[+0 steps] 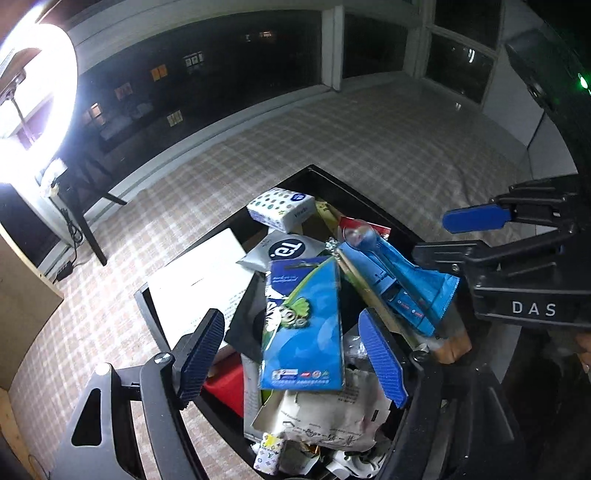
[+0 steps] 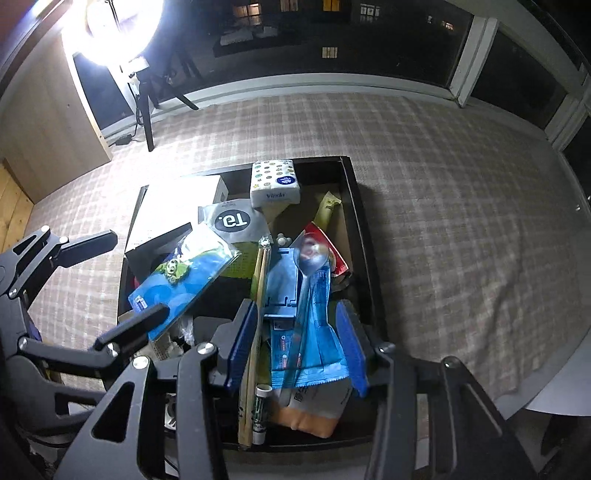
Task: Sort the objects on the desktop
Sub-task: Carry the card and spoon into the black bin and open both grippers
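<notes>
We see a black tray (image 2: pixel 356 206) resting on a checked cloth (image 2: pixel 443 184); whether the cloth covers a bench or a bed we cannot tell. The tray holds the objects to be sorted, piled loosely.

Left hand-held gripper (image 1: pixel 295 350): the jaws stand wide apart above the near end of the tray. A blue carded packet with a green figure (image 1: pixel 303 325) lies between the two blue pads, flat on the pile. Neither pad presses on it; a gap shows on each side. The gripper holds nothing.

Right hand-held gripper (image 2: pixel 299 347): the jaws are partly spread. A blue foil pouch (image 2: pixel 310 339) lies between the pads with a clear plastic spoon (image 2: pixel 308 258) on top of it. The pads flank the pouch without clamping it. In the left wrist view one blue pad of this gripper appears at the right edge, above the tray rim.

Other contents of the tray:
- a spotted tissue pack (image 2: pixel 273 182) at the far end
- a grey sachet with a black disc (image 2: pixel 236 221) just in front of the tissue pack
- a white box (image 2: pixel 177 206) at the far left
- wooden chopsticks (image 2: pixel 255 332) just left of the pouch
- a small green-and-white tube (image 2: pixel 261 413) at the near end

A ring light (image 2: pixel 122 33) on a stand glares at the upper left, before dark windows.
</notes>
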